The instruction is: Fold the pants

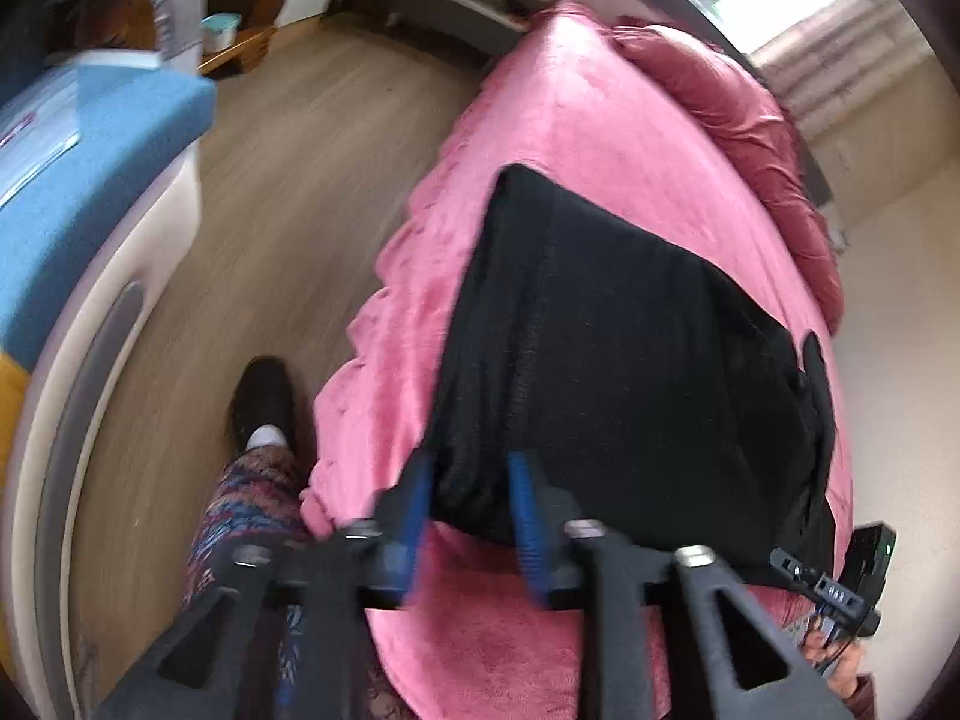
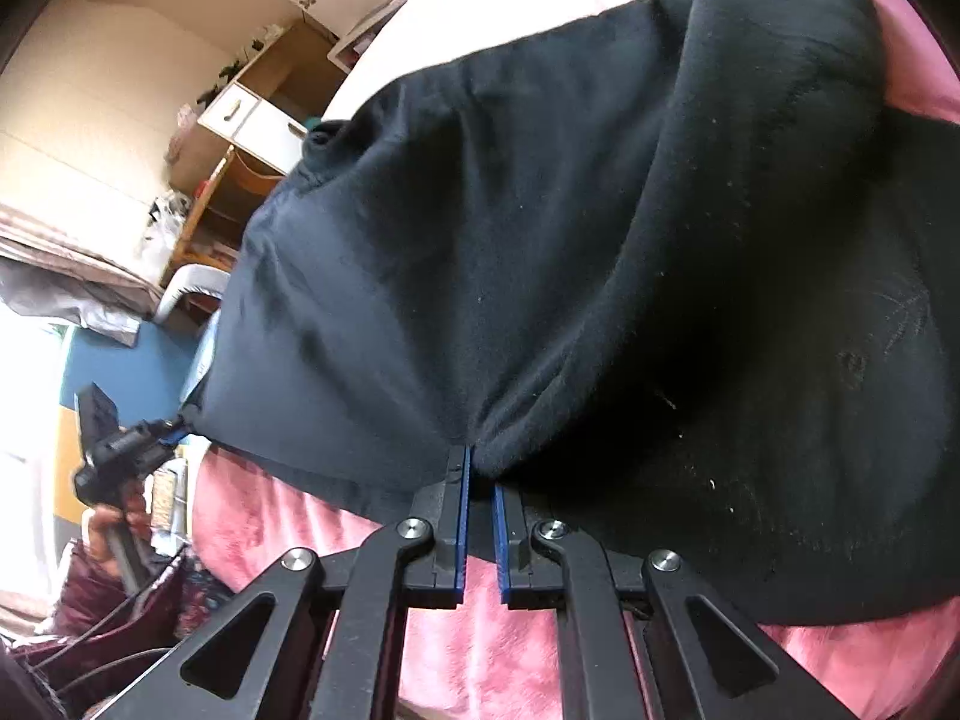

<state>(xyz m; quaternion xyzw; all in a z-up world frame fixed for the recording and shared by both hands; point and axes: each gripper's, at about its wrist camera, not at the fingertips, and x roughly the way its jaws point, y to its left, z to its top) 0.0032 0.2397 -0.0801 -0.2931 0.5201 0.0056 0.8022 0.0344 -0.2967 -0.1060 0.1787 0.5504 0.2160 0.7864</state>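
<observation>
Black pants (image 1: pixel 618 348) lie on a pink blanket (image 1: pixel 576 126) covering the bed. In the left wrist view my left gripper (image 1: pixel 471 468) has its blue-padded fingers spread, with the near edge of the pants between them; the view is blurred. In the right wrist view the pants (image 2: pixel 540 240) fill most of the frame, lifted and draped. My right gripper (image 2: pixel 471 456) is shut on the near edge of the pants. My left gripper also shows in the right wrist view (image 2: pixel 174 429), at a far corner of the pants.
A person's leg in patterned trousers and a black shoe (image 1: pixel 264 396) stand on the wooden floor (image 1: pixel 288 192) left of the bed. A blue and white piece of furniture (image 1: pixel 90 180) is at far left. A wooden desk with drawers (image 2: pixel 252 120) stands behind.
</observation>
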